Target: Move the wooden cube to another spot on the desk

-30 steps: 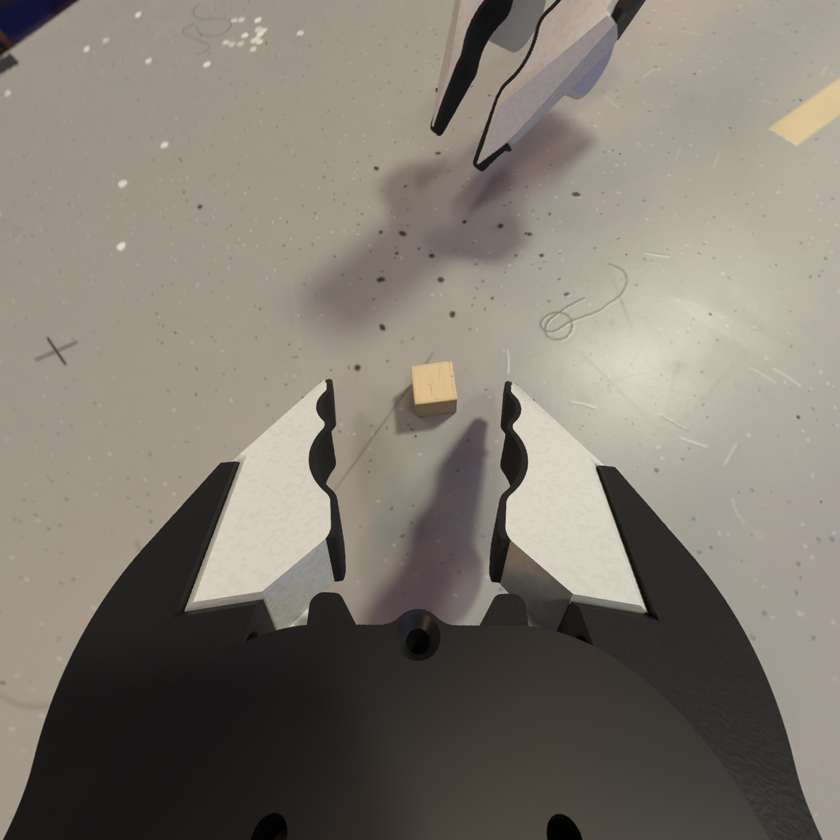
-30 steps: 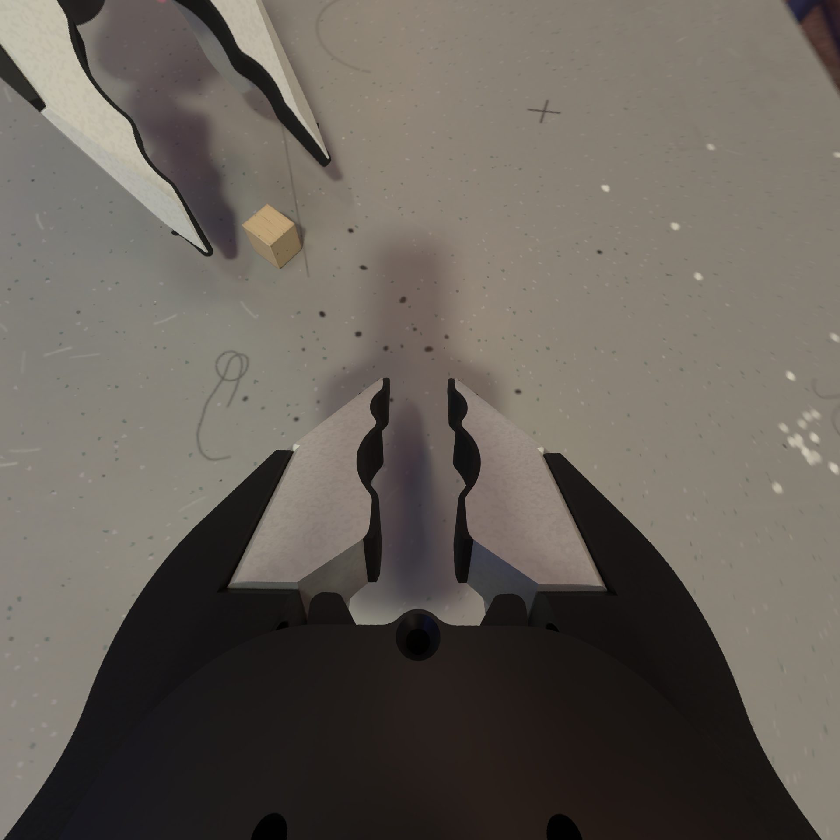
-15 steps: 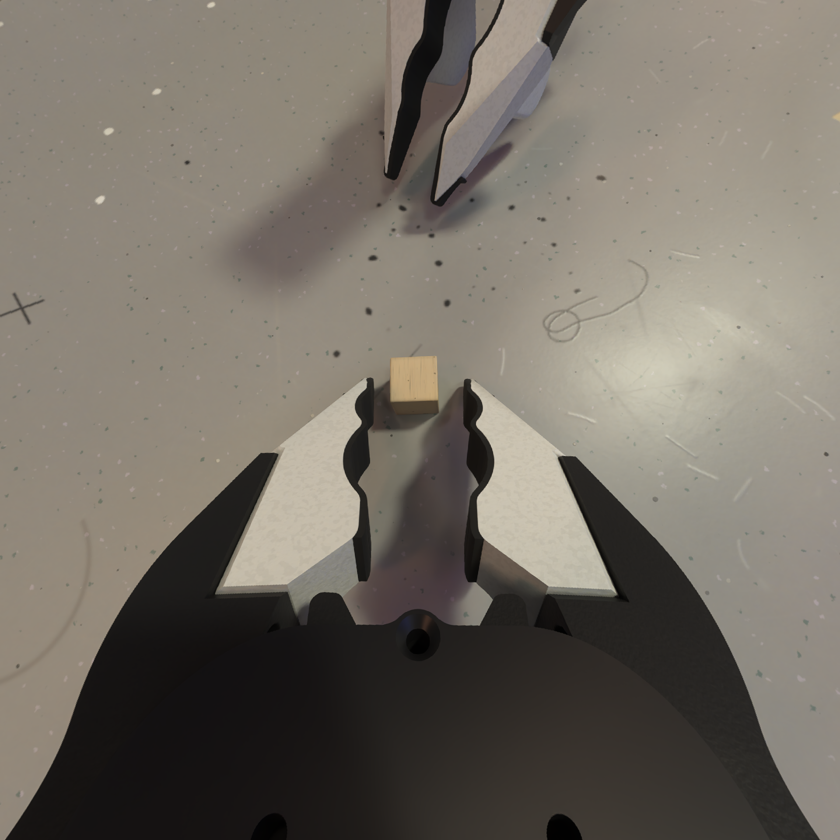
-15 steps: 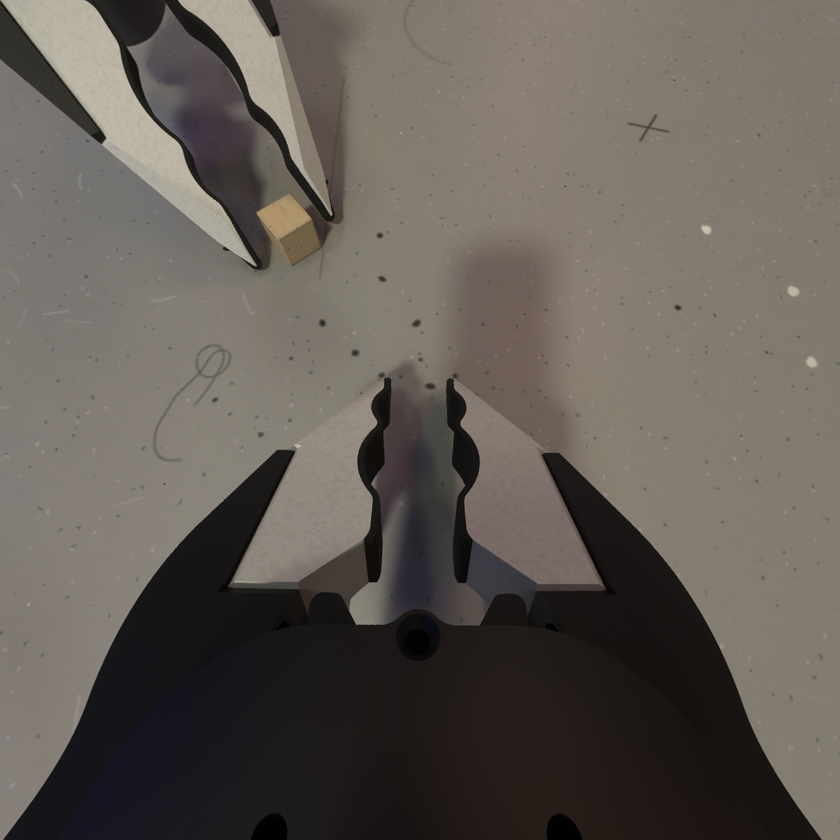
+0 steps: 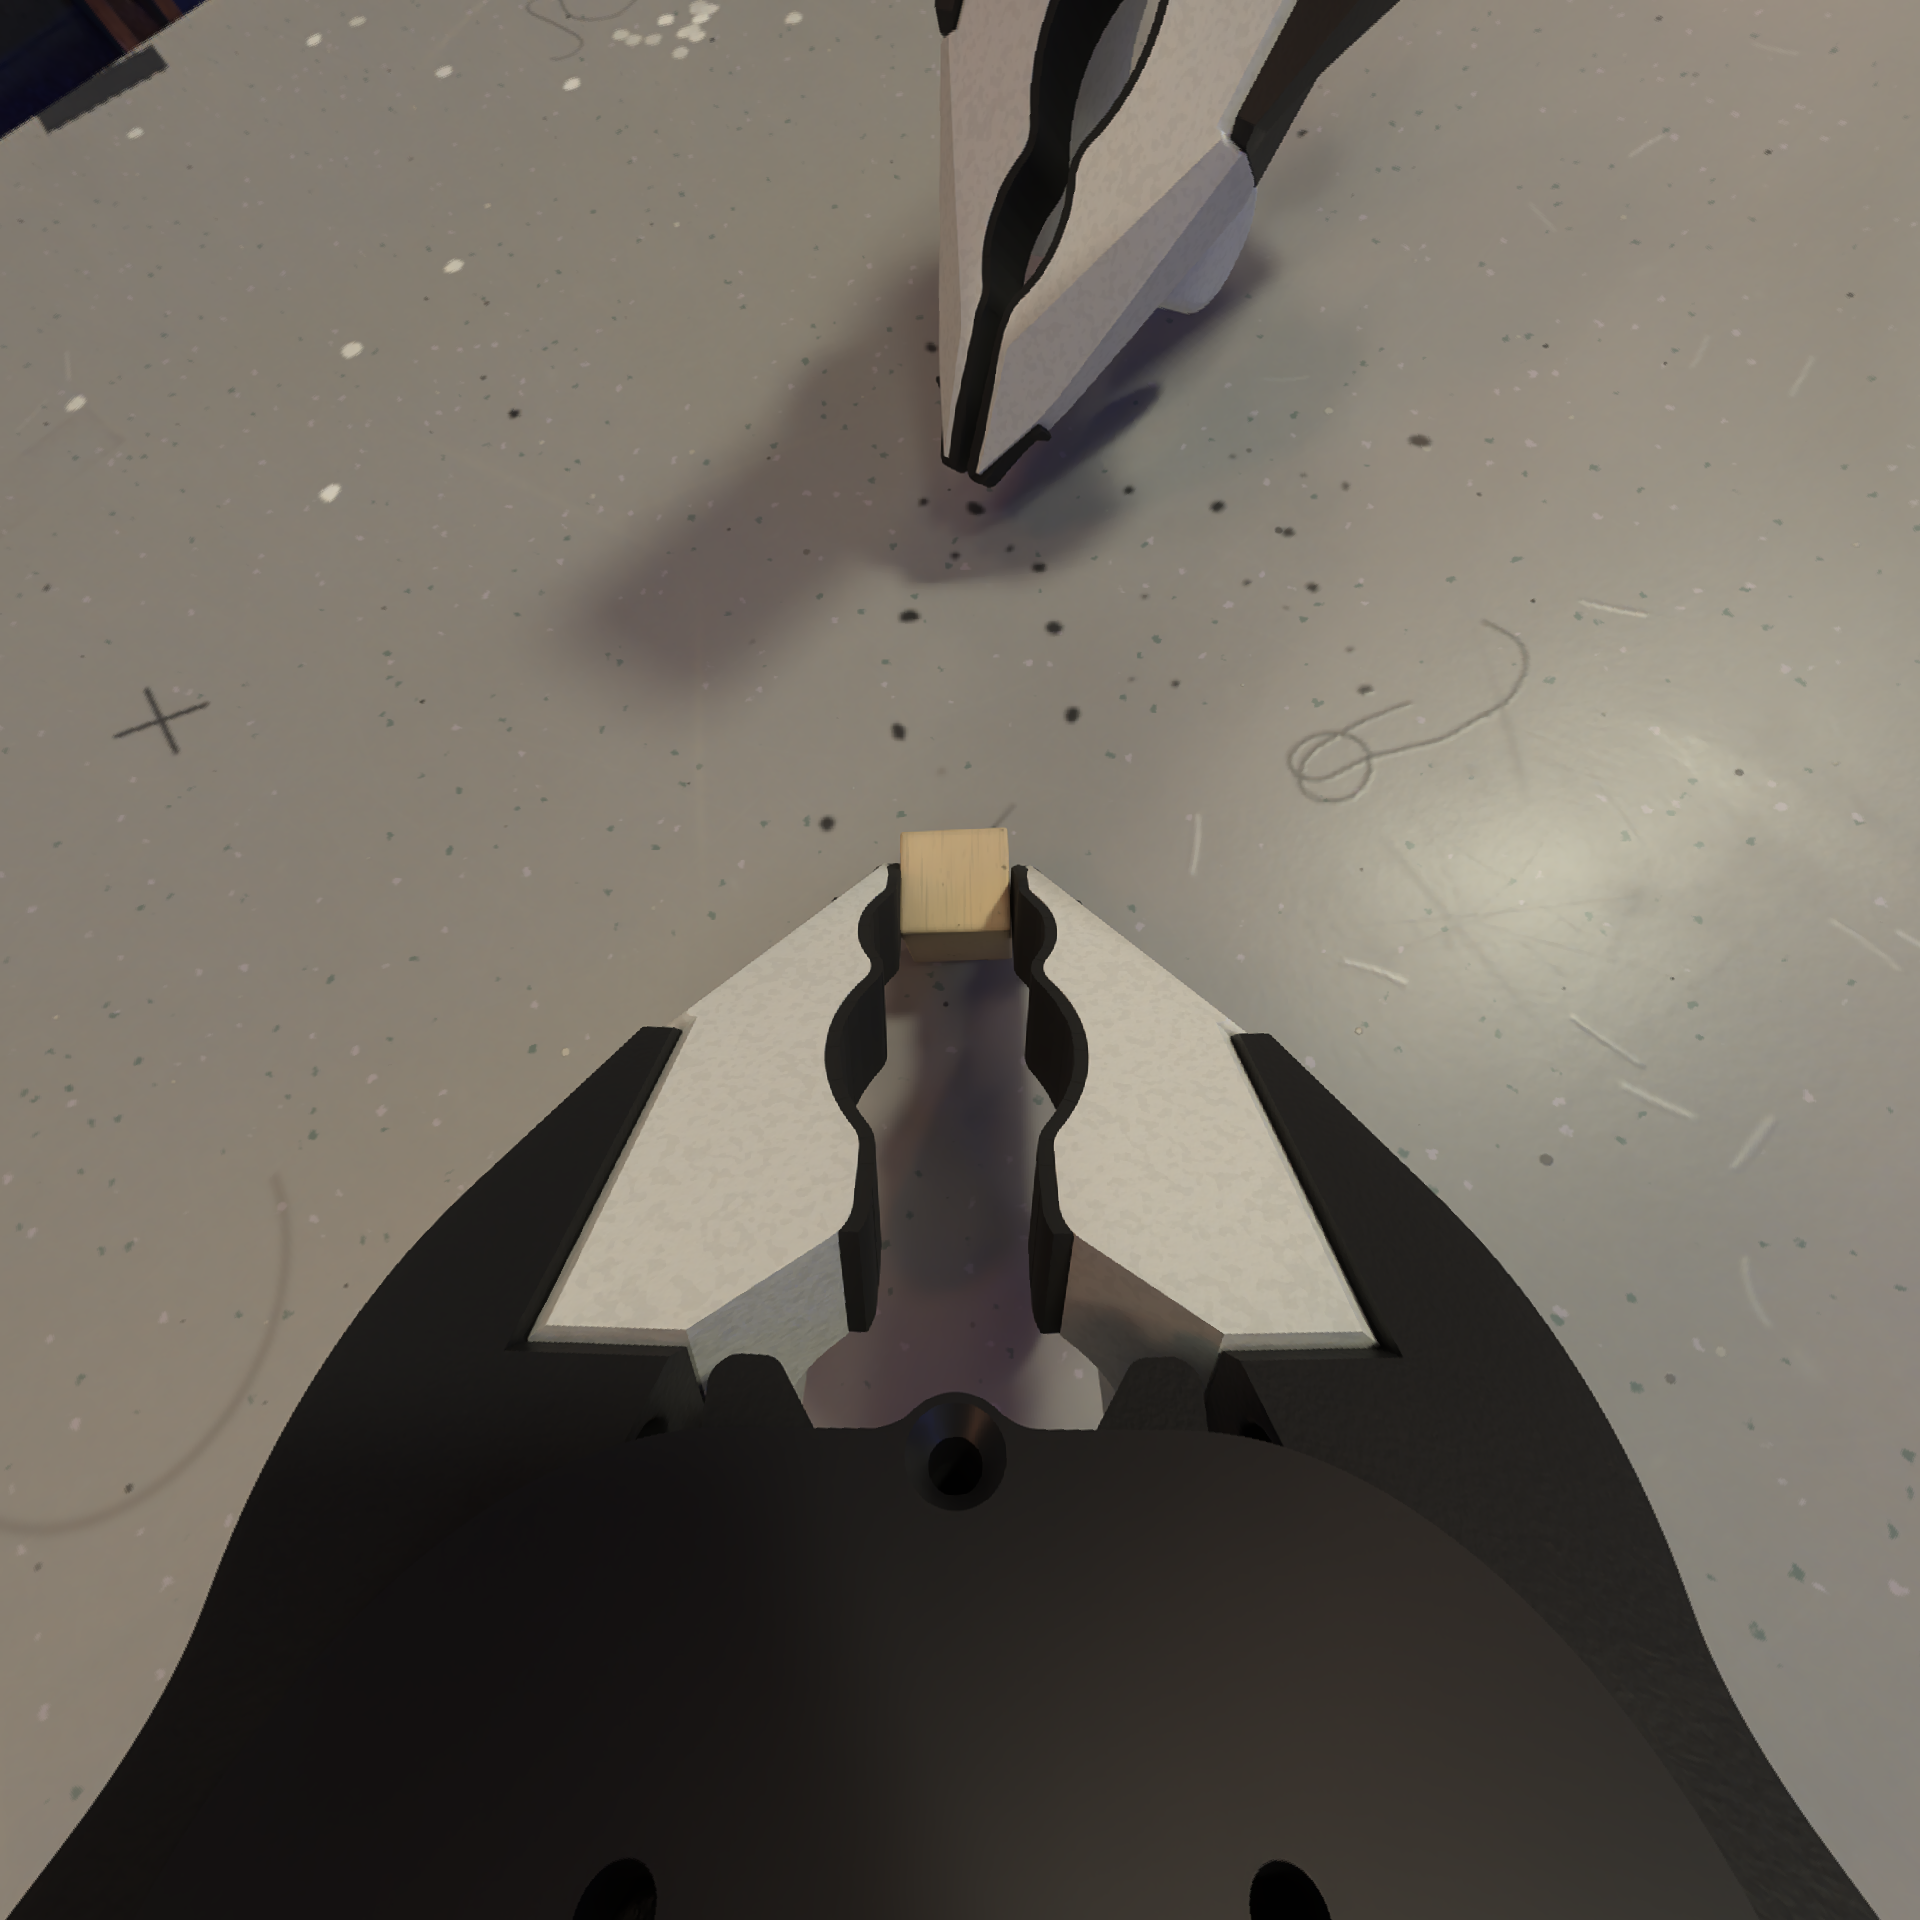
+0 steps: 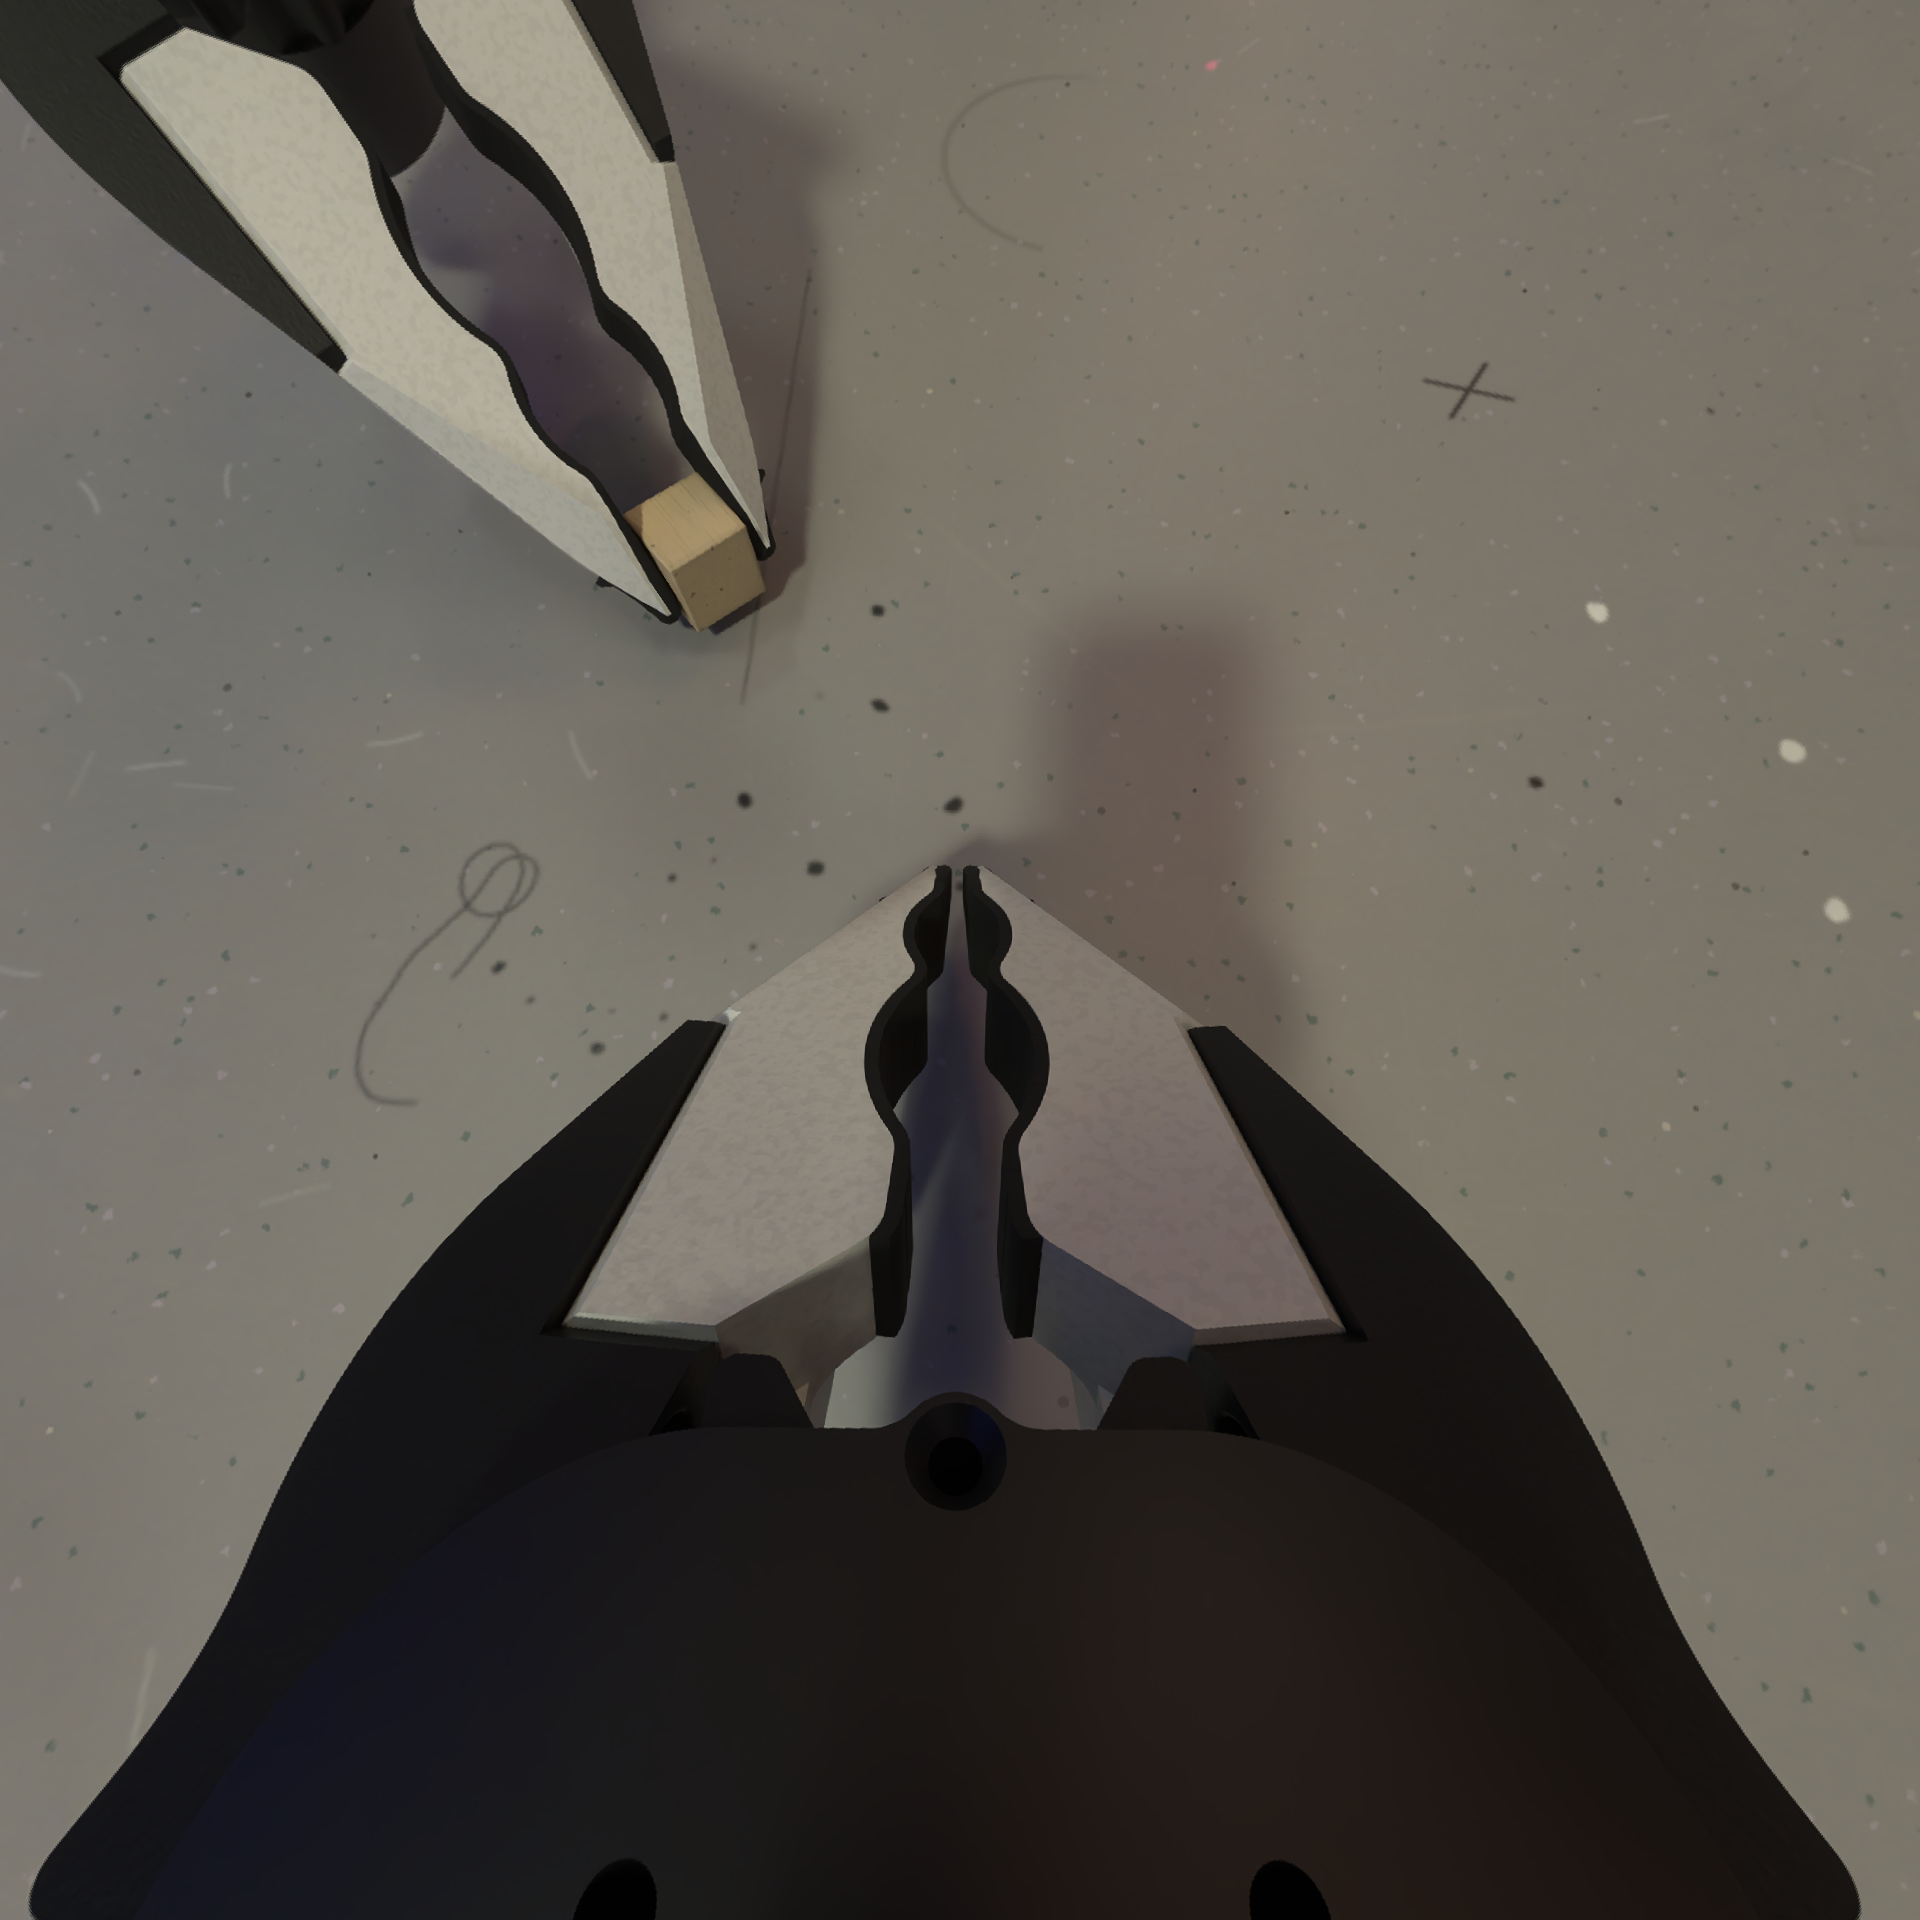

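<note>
The small wooden cube (image 5: 954,881) sits between the fingertips of my left gripper (image 5: 954,883), which is shut on it at the grey desk surface. In the right wrist view the cube (image 6: 709,566) shows at the upper left, clamped between the left gripper's tips (image 6: 712,582). My right gripper (image 6: 956,875) is shut and empty, its tips low over the desk a short way from the cube. It also shows at the top of the left wrist view (image 5: 971,468), pointing down with its tips together.
The grey speckled desk (image 5: 416,935) carries pencil marks: a small cross (image 5: 161,717), a looped scribble (image 5: 1392,727) and a curved arc (image 6: 987,166). A dark edge of the desk (image 5: 62,83) shows at the far upper left.
My left gripper has moved forward and closed on the cube, which earlier lay loose ahead of its tips. My right gripper has closed fully and come lower and nearer.
</note>
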